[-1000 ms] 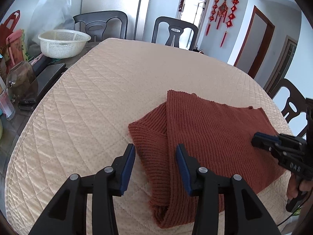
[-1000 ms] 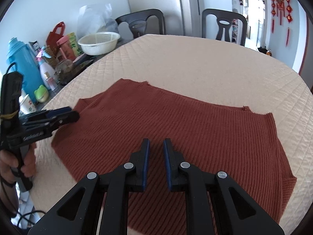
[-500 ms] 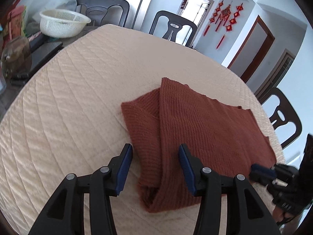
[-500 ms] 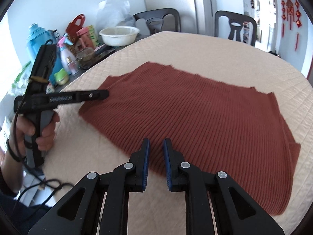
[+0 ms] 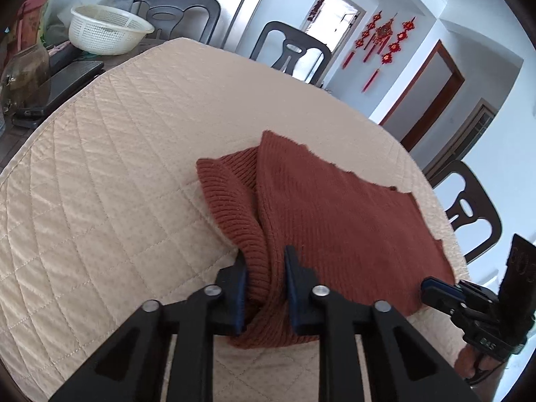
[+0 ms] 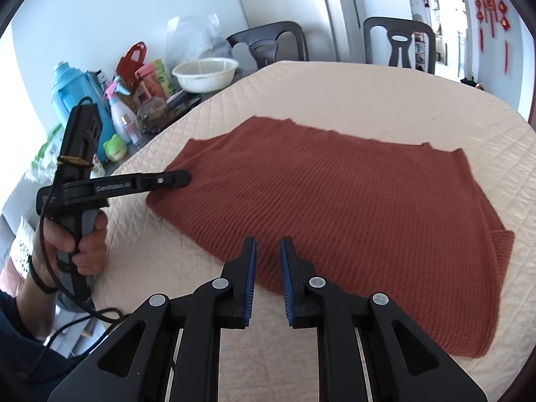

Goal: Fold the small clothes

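A rust-red knitted sweater point(image 5: 341, 221) lies flat on the cream quilted table cover point(image 5: 117, 174), with a sleeve folded over its left side. My left gripper point(image 5: 264, 264) has its jaws closed around the bunched sleeve cuff at the sweater's near left corner. It also shows in the right wrist view point(image 6: 181, 178), touching the sweater's point(image 6: 335, 207) left edge. My right gripper point(image 6: 268, 251) is nearly closed and empty, just above the sweater's near hem. It shows at the lower right of the left wrist view point(image 5: 432, 286).
A white plastic basket point(image 5: 107, 30) stands at the table's far left. Bottles, a blue flask point(image 6: 77, 97) and bags crowd a side surface on the left. Dark chairs point(image 5: 291, 50) stand around the table's far side and right.
My left gripper moved forward and closed its jaws onto the folded sleeve cuff. My right gripper drew back toward the sweater's near hem.
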Demonstrator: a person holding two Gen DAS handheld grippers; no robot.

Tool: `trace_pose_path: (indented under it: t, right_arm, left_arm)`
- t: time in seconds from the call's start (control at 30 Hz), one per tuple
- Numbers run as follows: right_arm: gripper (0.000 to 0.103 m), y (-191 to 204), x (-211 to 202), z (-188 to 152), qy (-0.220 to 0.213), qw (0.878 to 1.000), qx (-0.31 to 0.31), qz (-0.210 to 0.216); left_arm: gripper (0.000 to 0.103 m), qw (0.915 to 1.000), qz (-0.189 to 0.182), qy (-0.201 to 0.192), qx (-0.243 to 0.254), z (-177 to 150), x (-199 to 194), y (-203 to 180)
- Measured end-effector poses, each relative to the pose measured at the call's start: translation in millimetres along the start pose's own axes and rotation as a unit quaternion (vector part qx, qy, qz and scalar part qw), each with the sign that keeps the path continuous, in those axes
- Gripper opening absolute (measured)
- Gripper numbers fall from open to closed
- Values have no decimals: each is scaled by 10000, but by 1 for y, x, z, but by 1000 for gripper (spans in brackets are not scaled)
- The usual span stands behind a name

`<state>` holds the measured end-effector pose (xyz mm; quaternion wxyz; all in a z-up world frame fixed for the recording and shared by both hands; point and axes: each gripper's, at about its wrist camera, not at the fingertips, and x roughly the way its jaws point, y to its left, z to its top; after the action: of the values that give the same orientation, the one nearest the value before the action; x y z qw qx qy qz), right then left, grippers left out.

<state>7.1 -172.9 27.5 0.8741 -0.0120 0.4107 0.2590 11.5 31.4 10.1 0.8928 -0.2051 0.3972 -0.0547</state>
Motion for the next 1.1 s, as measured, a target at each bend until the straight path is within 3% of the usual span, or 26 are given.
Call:
trace_pose_path:
  t: [0.17, 0.37, 0.5, 0.73, 0.8, 0.87, 0.97, 1.1]
  right_arm:
    - [15, -22, -19, 0, -221, 9992, 245, -239]
    - [15, -58, -46, -7, -499, 9944, 715, -593]
    - [15, -77, -63, -14, -666, 9898, 1022, -730]
    - [15, -99, -79, -27, -785, 9823, 1556, -693]
    - [16, -104, -80, -30, -817, 9800, 1730, -550]
    - [28, -106, -80, -29, -861, 9780, 1876, -300]
    - [45, -106, -76, -24, -944, 9740, 2047, 205]
    - [45, -105, -54, -12, -810, 9659, 2281, 916]
  left_arm:
    - [19, 9984, -460, -269, 172, 16, -20, -22]
    - [19, 9896, -1168, -391, 741, 40, -24, -90]
    - [18, 9816, -1532, -122, 1134, 39, 4, -139]
    - [19, 9690, -1690, 999, 1501, 3, 81, -173]
    - [21, 9672, -1777, 876, 1591, 1, 70, -175]
    - [27, 9643, -2040, 696, 1539, 8, 48, -171]
    - [34, 9704, -1865, 244, 1515, 20, 22, -156]
    - [34, 9838, -1145, 5, 1378, 30, 17, -121]
